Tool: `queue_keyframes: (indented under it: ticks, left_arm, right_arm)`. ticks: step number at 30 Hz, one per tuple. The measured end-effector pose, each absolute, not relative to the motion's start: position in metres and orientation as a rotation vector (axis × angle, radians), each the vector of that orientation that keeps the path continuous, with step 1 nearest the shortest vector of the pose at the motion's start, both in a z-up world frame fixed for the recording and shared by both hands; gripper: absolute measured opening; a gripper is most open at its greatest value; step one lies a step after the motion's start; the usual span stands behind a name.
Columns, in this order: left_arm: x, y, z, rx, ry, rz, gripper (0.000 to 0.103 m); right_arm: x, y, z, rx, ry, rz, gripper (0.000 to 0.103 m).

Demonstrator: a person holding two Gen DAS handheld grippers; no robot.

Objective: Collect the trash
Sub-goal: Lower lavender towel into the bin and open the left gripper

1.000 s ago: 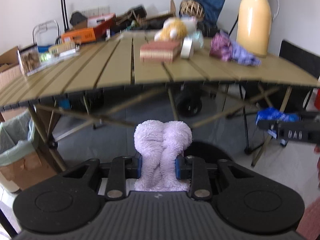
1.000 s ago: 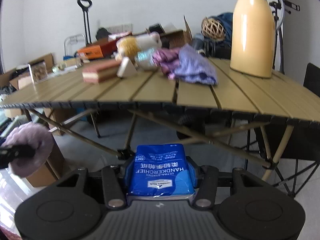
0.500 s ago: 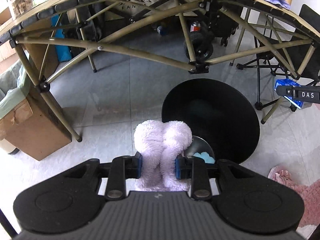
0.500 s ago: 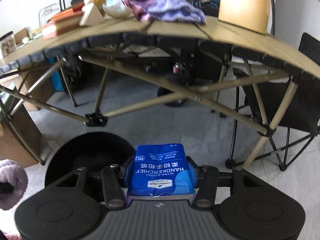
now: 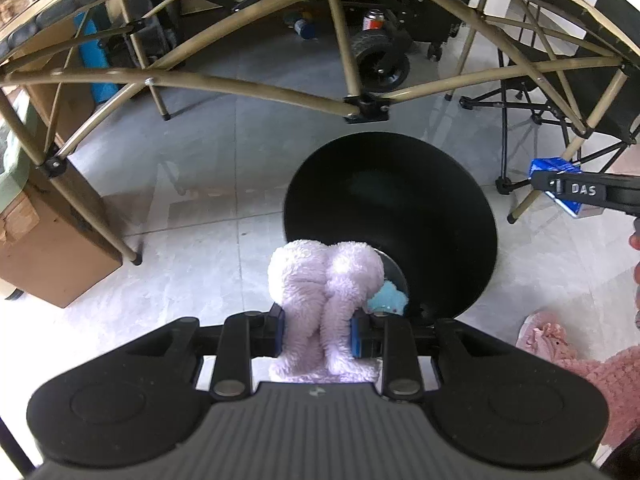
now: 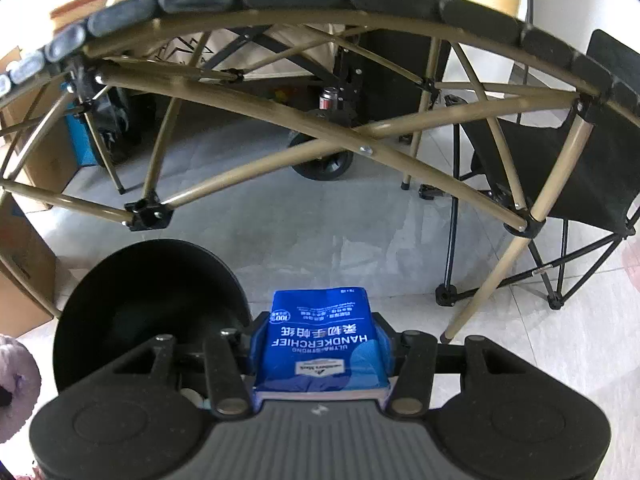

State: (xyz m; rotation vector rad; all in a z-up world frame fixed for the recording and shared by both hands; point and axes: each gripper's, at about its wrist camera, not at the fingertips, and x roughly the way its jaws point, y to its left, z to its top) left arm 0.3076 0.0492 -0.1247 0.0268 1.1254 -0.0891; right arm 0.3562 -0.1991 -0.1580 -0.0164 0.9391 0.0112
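Observation:
My left gripper (image 5: 318, 330) is shut on a fluffy pale-purple cloth (image 5: 324, 280) and holds it over the near left rim of a round black trash bin (image 5: 390, 216) on the floor. A light-blue item (image 5: 386, 298) lies in the bin. My right gripper (image 6: 322, 350) is shut on a blue handkerchief tissue pack (image 6: 322, 336), just right of the same bin (image 6: 148, 304). The right gripper with its pack also shows at the right edge of the left wrist view (image 5: 576, 190). The purple cloth shows at the left edge of the right wrist view (image 6: 18, 384).
The folding table's tan frame (image 5: 352, 92) arches above the bin. A cardboard box (image 5: 44, 248) stands on the left. A black folding chair (image 6: 560, 160) stands on the right. A cart wheel (image 5: 380, 62) sits behind. Pink fluffy fabric (image 5: 592, 372) lies at the lower right.
Both grippers have dropped from table height to below the table edge and tilted down toward the black bin. Each keeps its hold on its item.

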Motion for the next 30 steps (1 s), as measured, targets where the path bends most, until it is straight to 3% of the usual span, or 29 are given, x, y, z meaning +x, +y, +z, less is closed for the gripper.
queue_keyframes:
  ticks: [30]
  left_arm:
    - [0.356, -0.013, -0.133, 0.040, 1.191, -0.104, 0.029]
  right_arm:
    - [0.359, -0.227, -0.170, 0.022, 0.989, -0.039, 0.050]
